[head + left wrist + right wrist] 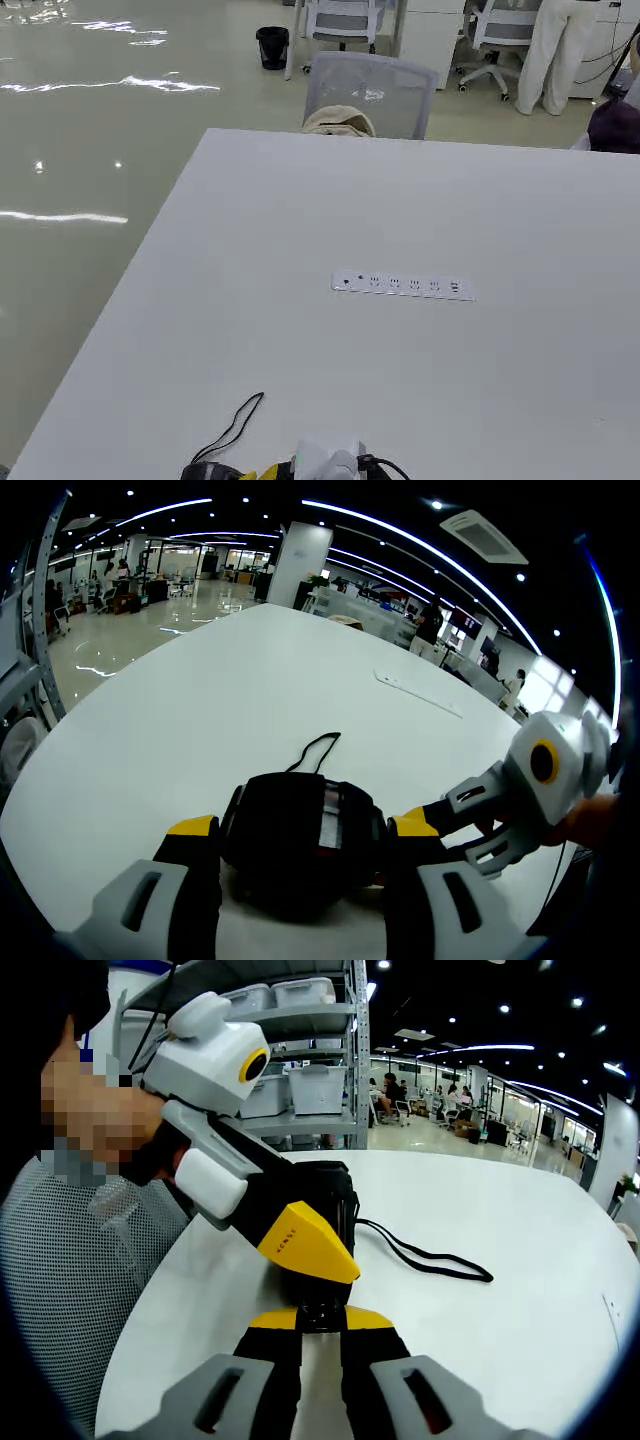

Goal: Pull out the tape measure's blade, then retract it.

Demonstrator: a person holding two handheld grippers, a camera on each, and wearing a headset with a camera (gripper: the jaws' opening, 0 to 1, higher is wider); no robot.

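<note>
While level, left gripper (302, 830) tight on tape measure (295, 815), right gripper (320, 1320) tight on blade (320, 1309).

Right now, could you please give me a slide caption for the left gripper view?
Left gripper holds a black tape measure on the white table, right gripper alongside.

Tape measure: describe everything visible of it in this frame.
The tape measure is a black, plastic-looking case with a pale panel on top and a thin black strap looping out over the white table. It rests on the table, clamped by the left gripper; the right gripper pinches its front.
</note>
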